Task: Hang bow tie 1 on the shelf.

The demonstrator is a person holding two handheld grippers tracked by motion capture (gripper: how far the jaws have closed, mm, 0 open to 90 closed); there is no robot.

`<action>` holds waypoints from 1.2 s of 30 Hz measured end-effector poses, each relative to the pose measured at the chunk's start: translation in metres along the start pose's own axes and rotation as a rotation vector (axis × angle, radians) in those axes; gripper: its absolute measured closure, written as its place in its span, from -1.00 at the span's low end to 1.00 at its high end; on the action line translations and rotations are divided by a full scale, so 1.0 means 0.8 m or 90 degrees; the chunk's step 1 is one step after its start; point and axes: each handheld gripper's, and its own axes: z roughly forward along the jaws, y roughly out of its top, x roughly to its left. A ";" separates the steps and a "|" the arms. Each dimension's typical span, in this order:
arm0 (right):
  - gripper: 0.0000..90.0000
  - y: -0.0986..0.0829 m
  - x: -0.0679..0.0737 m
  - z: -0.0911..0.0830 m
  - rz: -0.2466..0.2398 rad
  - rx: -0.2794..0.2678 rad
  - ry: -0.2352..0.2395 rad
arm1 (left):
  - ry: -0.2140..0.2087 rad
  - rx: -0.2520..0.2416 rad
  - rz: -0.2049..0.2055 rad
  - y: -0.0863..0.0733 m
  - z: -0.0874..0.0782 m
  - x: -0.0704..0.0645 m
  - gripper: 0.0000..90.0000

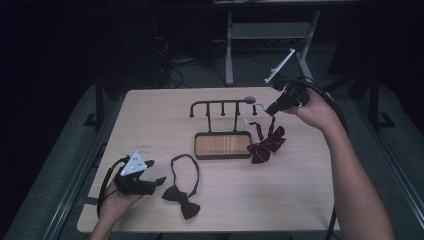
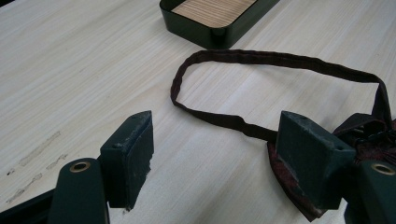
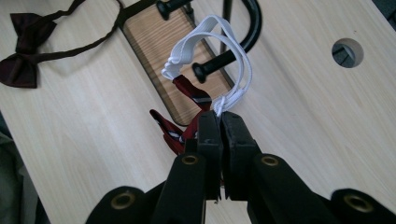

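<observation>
A black rack [image 1: 223,103] with several pegs rises from a wood-lined tray [image 1: 222,145] at mid table. My right gripper [image 3: 220,119] is shut on the white elastic loop [image 3: 205,44] of a red striped bow tie [image 1: 265,144]. The loop is stretched at the rack's rightmost peg [image 3: 201,72]; I cannot tell whether it is over the peg. In the high view my right gripper [image 1: 273,108] is just right of the rack. A dark bow tie [image 1: 182,196] with a strap loop [image 2: 280,60] lies near the front. My left gripper [image 2: 219,135] is open beside it, its right pad [image 2: 310,158] on the bow's edge.
A round cable hole [image 3: 346,50] is cut in the table [image 1: 150,115] behind the rack. The tray's corner [image 2: 212,32] sits just beyond the dark strap. Table legs and a metal frame [image 1: 229,47] stand beyond the far edge. A cable [image 1: 334,107] trails from the right gripper.
</observation>
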 end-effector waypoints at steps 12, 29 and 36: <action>0.87 -0.002 -0.011 0.006 0.027 0.005 0.001 | 0.000 -0.001 0.003 0.000 -0.001 0.000 -0.39; 0.75 -0.020 -0.008 0.012 0.008 -0.004 0.030 | -0.002 0.002 -0.001 0.000 0.000 -0.001 -0.39; 0.67 -0.029 -0.003 0.013 0.002 -0.014 0.038 | -0.002 0.002 -0.002 0.000 0.001 -0.001 -0.39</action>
